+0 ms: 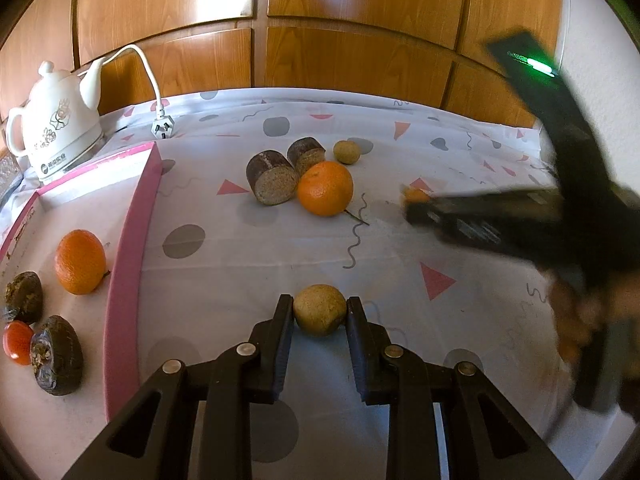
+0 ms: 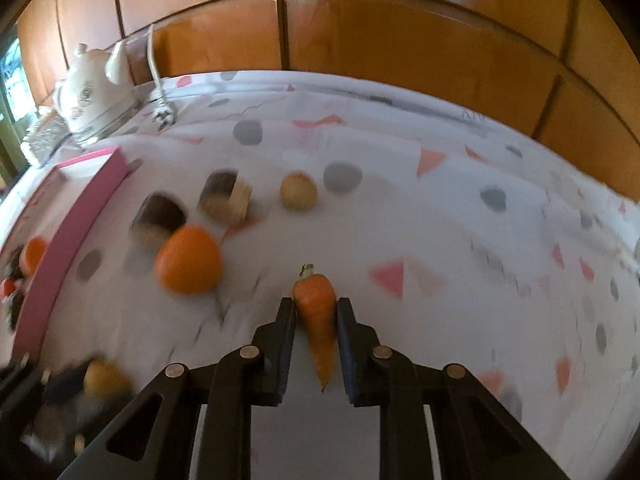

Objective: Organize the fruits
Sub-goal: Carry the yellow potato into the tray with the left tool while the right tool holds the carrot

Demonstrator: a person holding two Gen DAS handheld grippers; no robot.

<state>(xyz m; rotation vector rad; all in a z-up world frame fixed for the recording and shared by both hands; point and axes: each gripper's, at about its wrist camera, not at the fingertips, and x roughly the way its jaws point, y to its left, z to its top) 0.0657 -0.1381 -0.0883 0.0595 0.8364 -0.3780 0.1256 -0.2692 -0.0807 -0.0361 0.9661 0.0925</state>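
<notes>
I am pinching a tan fruit (image 1: 320, 310) between my left gripper (image 1: 320, 316)'s narrowed jaws over the tablecloth (image 1: 240, 264); my right gripper (image 2: 316, 318) is clamping a carrot (image 2: 317, 312), leaf end forward. An orange (image 1: 325, 188) is lying ahead of my left gripper, a pink tray (image 1: 128, 248) to its left holding another orange (image 1: 80, 262).
</notes>
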